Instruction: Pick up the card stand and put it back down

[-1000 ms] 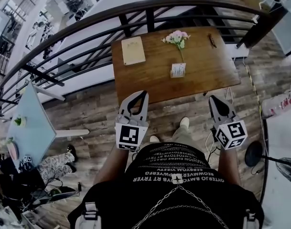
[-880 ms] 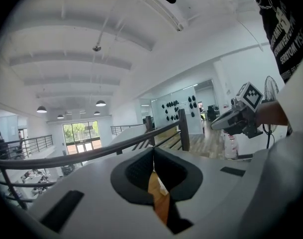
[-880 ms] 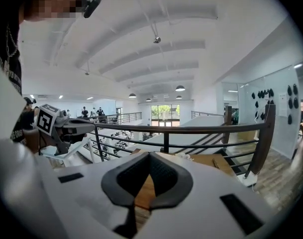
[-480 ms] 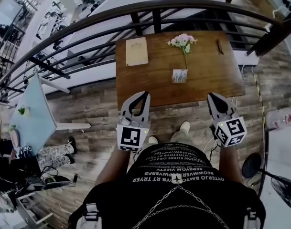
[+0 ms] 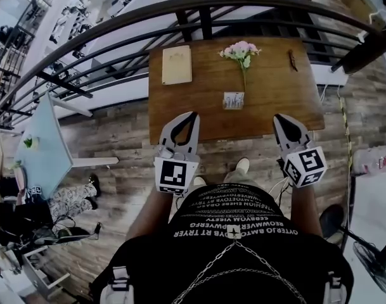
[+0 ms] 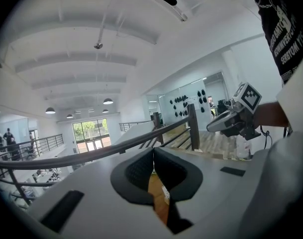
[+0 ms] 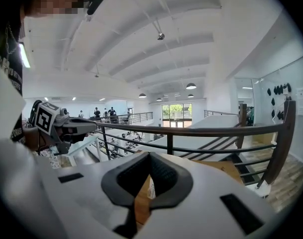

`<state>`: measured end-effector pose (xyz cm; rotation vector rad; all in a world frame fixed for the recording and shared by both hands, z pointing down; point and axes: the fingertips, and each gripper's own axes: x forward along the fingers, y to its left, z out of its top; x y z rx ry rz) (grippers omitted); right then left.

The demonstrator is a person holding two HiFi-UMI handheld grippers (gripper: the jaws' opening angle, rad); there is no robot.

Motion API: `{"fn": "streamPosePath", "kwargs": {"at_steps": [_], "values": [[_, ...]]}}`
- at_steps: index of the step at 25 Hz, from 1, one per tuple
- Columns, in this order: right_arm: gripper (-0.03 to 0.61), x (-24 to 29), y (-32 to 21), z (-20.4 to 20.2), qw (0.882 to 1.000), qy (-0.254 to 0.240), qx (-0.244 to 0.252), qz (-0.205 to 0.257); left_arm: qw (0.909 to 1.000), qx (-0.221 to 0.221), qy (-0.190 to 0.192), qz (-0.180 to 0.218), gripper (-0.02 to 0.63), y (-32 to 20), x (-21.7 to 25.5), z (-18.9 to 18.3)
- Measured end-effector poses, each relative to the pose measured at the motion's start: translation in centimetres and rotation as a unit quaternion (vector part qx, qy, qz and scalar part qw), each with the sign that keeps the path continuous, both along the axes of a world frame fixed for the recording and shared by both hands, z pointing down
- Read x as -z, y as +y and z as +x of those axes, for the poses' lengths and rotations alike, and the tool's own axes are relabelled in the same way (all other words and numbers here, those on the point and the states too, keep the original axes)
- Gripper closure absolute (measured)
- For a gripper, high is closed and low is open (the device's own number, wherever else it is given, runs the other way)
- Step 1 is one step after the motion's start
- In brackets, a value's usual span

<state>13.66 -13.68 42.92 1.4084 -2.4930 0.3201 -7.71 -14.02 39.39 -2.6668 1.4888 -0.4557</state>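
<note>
Here, the card stand (image 5: 234, 100) sits beyond the left gripper (image 5: 192, 116) and right gripper (image 5: 278, 118), both closed and empty.

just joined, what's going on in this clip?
A person stands at a wooden table by a railing, with a gripper in each hand. The left gripper and the right gripper are both shut and empty, at the table's near edge. The card stand sits untouched mid-table, with pink flowers beyond it and a beige notebook off to the left.
</note>
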Motion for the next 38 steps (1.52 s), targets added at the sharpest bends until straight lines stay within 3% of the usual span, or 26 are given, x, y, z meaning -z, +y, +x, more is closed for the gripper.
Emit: {"fn": "streamPosePath", "kwargs": {"at_steps": [9,14,23,30,38], "values": [[0.565,2.2,-4.2,0.1,0.997,0.047,0.036,0.046,0.9997,0.009,-0.015,0.017,0.586,-3.4,1.3,2.8],[0.563,3.1,-6.0,0.7,0.996,0.05,0.058,0.056,0.9992,0.029,-0.015,0.023,0.586,-4.4,2.0,3.5],[0.563,2.0,-8.7,2.5,0.992,0.047,0.107,0.048,0.9966,0.078,-0.013,0.022,0.586,-5.5,1.5,5.0],[0.563,-1.0,-10.5,4.5,0.991,0.052,0.124,0.017,0.995,0.097,-0.017,0.018,0.586,-6.0,0.7,6.3],[0.563,-5.7,-11.9,4.0,0.991,0.046,0.126,-0.012,0.9938,0.109,-0.025,-0.004,0.586,-6.2,-0.4,4.6]]}}
